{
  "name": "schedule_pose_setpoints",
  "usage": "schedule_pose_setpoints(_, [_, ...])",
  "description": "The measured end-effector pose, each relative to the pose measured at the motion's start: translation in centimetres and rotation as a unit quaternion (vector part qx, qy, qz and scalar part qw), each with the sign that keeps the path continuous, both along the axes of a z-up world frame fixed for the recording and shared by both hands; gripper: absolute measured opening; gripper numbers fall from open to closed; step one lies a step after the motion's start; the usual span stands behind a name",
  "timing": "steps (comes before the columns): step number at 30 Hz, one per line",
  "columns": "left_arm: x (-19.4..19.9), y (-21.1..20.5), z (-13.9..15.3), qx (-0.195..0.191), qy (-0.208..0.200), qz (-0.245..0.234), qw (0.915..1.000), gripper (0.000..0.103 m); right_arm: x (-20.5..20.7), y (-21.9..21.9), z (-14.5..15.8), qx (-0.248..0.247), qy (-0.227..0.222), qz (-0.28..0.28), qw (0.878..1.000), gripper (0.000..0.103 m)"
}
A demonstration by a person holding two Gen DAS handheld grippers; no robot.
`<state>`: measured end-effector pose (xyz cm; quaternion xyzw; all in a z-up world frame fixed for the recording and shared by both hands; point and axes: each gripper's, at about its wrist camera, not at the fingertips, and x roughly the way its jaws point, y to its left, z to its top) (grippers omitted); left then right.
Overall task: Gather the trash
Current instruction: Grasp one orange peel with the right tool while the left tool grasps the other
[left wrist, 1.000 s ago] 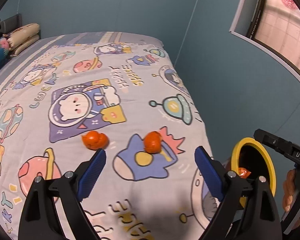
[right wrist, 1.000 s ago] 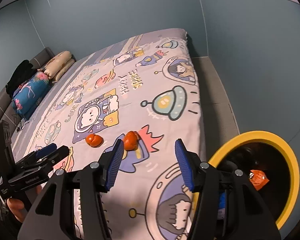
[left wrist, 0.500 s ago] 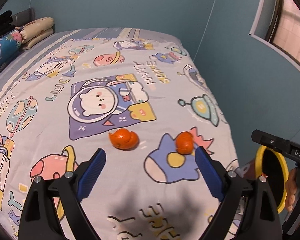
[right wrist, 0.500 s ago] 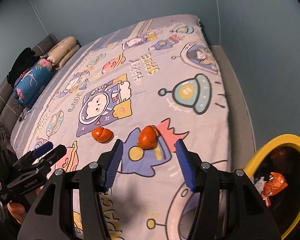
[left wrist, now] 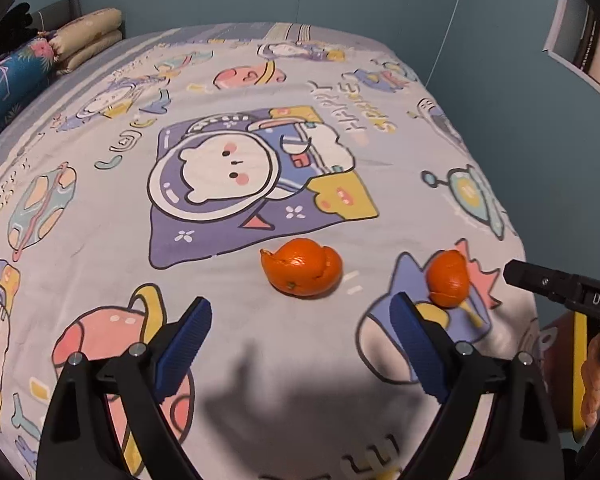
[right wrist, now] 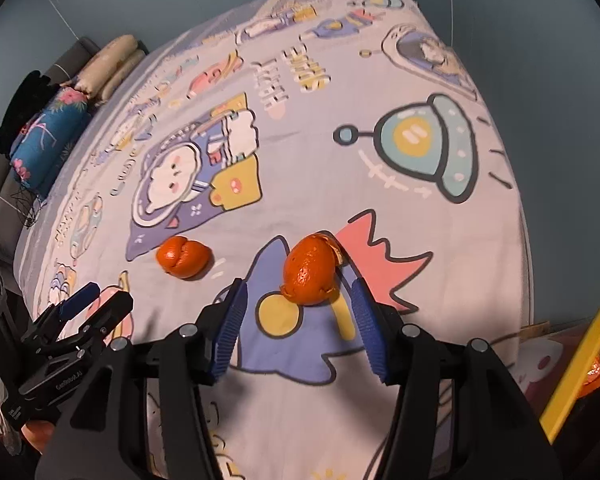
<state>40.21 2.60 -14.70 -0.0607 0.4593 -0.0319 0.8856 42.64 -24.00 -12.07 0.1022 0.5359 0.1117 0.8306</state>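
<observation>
Pointing steeply down at the bed (left wrist: 100, 240), both grippers hang above the cartoon-printed sheet with nothing between their blue pads. The left gripper (left wrist: 300, 336) has its jaws spread wide and released; the left peel (left wrist: 302, 266) lies on the sheet just beyond and between the fingertips, not touched. The right gripper (right wrist: 298, 320) has its jaws parted less widely, also released; the right peel (right wrist: 310, 270) sits just past the pad tips, centred in the gap, with no contact visible.

The two orange peels lie near each other close to the bed's right edge, the right one on a blue-and-pink printed figure.

Left wrist view only: the right gripper's black body at the right edge, fingers (left wrist: 592, 376) of the person's hand beneath it, and a window frame (left wrist: 580, 40) on the blue wall.

Right wrist view only: the left gripper (right wrist: 84, 312) low at left, pillows (right wrist: 60, 120) at the bed's head, and the bin (right wrist: 580, 364), its yellow rim at lower right beside the bed, with an orange scrap (right wrist: 594, 376) inside.
</observation>
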Motion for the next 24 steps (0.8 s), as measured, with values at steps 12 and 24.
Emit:
schedule_pose_setpoints(12, [3.7, 0.3, -3.2, 0.015, 0.021, 0.005, 0.9997, 0.087, 3.1, 1.1, -3.8, 0.009, 0.057, 0.000, 0.998, 0.051])
schedule_pose_setpoints(24, [5.9, 0.5, -5.6, 0.000, 0.034, 0.004, 0.9994, 0.087, 4.7, 1.4, -6.3, -0.015, 0.087, -0.015, 0.996, 0.047])
